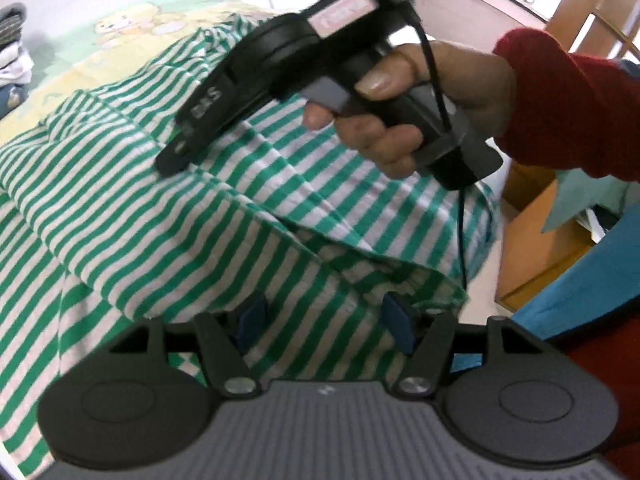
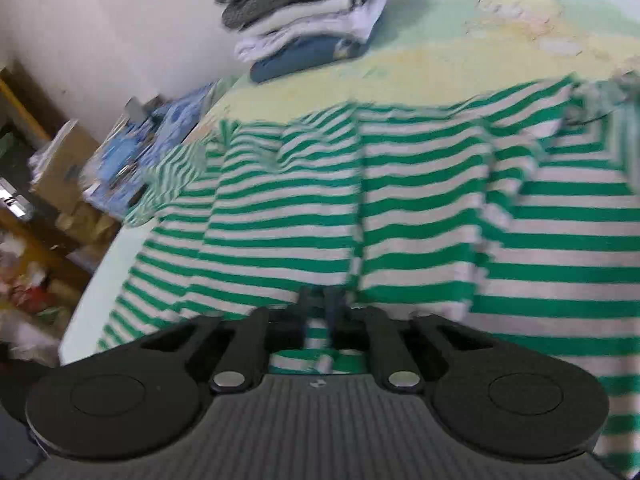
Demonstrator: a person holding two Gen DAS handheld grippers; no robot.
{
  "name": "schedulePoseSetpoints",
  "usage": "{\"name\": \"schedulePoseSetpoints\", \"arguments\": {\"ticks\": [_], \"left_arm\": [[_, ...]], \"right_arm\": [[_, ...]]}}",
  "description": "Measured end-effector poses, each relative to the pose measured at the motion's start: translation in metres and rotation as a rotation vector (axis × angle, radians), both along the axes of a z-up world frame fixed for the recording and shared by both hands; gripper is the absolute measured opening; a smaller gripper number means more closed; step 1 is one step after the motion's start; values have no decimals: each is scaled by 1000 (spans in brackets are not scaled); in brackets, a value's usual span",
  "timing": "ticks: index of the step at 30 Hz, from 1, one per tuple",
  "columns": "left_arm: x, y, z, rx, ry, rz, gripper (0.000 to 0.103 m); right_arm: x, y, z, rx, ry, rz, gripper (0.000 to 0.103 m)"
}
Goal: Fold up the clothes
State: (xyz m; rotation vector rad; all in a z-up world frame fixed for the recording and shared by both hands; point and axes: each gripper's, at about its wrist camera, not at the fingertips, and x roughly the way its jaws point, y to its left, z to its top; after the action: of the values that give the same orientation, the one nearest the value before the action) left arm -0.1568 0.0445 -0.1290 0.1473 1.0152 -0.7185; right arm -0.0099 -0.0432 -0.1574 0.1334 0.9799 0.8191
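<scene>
A green-and-white striped garment (image 1: 160, 220) lies rumpled over a bed sheet (image 1: 120, 28) printed with bears. My left gripper (image 1: 324, 322) hangs open just above the garment's near hem, its blue pads (image 1: 252, 320) well apart with cloth beneath them. A hand (image 1: 440, 92) in a red sleeve holds my right gripper (image 1: 172, 160), whose tip presses into the fabric farther up. In the right wrist view, the right gripper (image 2: 320, 304) has its fingers close together, pinching a fold of the striped garment (image 2: 400, 200). Creases in the cloth fan out from that spot.
A stack of folded clothes (image 2: 304, 28) sits at the far edge of the sheet (image 2: 400, 68), also glimpsed as folded clothes (image 1: 12, 48) at far left. Blue packets (image 2: 140, 148) and cardboard boxes (image 2: 60, 168) crowd the bed's left side. Wooden furniture (image 1: 540, 240) stands to the right.
</scene>
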Motion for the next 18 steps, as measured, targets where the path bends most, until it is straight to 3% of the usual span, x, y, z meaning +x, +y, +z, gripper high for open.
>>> {"name": "schedulePoseSetpoints", "arguments": {"ticks": [5, 8, 12, 15, 18], "left_arm": [[-7, 10, -4, -34, 11, -20, 68], [-11, 14, -4, -43, 6, -45, 68], [-18, 22, -2, -68, 19, -83, 71], [-27, 18, -9, -46, 19, -98, 73], [-35, 18, -3, -48, 8, -81, 73]], "right_arm": [[-41, -24, 11, 24, 50, 2, 25], [-71, -33, 4, -32, 82, 0, 21], [-107, -48, 18, -50, 53, -27, 28], [-124, -43, 7, -105, 105, -12, 28], [-133, -58, 21, -35, 87, -53, 28]]}}
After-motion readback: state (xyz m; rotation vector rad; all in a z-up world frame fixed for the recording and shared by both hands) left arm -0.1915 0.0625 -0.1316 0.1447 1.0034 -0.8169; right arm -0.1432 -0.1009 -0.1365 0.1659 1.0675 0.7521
